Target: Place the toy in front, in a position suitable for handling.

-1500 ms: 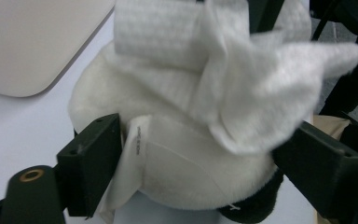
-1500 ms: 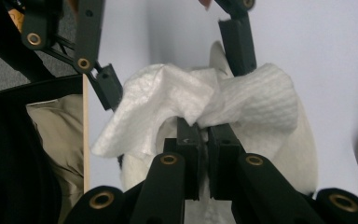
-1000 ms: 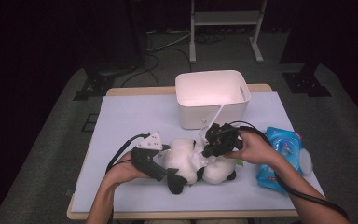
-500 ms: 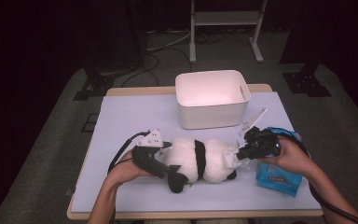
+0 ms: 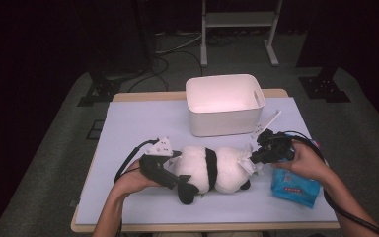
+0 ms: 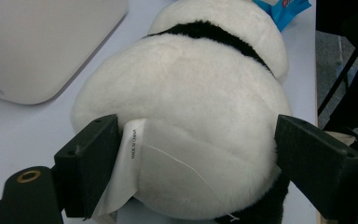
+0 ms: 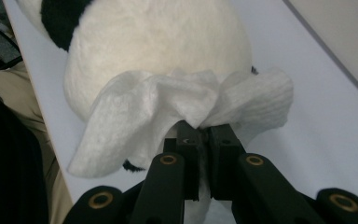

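1. Plush panda [image 5: 212,168] lies on its side near the front of the table [image 5: 143,123], in front of the white bin [image 5: 224,103] and just left of the blue wipe pack [image 5: 296,185].
2. It looks soft, light and squashy; the fur gives under pressure, so I judge a wide clasp across the body holds it better than a pinch on a limb.
3. Left gripper [image 6: 196,154] straddles the panda's rear with its jaws spread wide, one pad [image 6: 93,163] against the sewn-in label [image 6: 130,172] and the other against the far flank; it steadies the toy.
4. Right gripper [image 7: 204,135] has its jaws clenched on a thin white wipe [image 7: 168,107], which bunches up and drapes against the panda's head end.
5. The wipe is limp and flimsy, probably damp; it folds on itself and could slip or tear if dragged hard over the pile.
6. Work in hand appears to be wiping the toy clean: light strokes suit the fur, while the left-hand hold keeps the light body from sliding on the smooth mat.
7. The dark limbs at the front edge are floppy and offer a poor hold.
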